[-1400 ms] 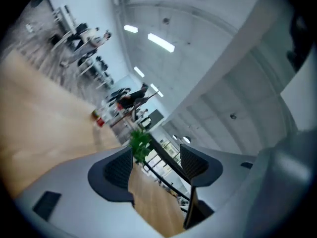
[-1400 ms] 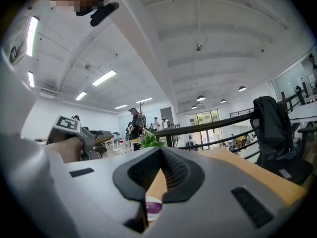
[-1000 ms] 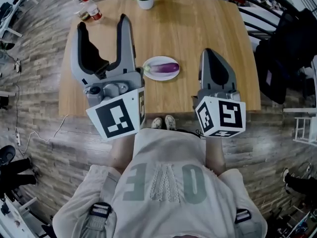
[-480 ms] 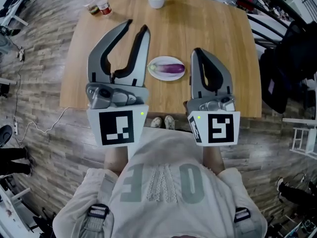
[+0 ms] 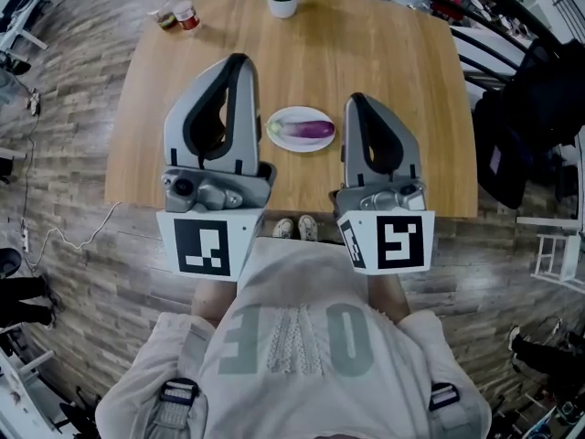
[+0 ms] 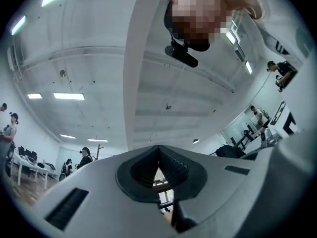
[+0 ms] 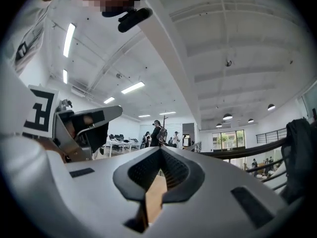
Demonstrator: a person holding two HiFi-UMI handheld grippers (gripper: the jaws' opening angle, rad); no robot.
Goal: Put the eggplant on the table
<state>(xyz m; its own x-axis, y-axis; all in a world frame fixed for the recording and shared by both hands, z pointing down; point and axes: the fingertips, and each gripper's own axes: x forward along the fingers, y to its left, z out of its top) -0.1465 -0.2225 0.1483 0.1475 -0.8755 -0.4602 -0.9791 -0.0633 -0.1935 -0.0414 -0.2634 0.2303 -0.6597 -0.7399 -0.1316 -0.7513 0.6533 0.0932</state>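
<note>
1. The left gripper (image 5: 239, 62), wide open a second ago, now has its jaws together and empty.
2. The right gripper (image 5: 356, 101) is also closed and empty; both point forward.
3. The eggplant (image 5: 306, 129) lies on a plate (image 5: 281, 142) between them.

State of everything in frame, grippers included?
left gripper: shut, empty, held above the table's near side
right gripper: shut, empty, held above the table's near side
eggplant: lying on the plate, untouched
plate: flat on the table
bottle: upright, far left corner
plant pot: upright, far edge
</note>
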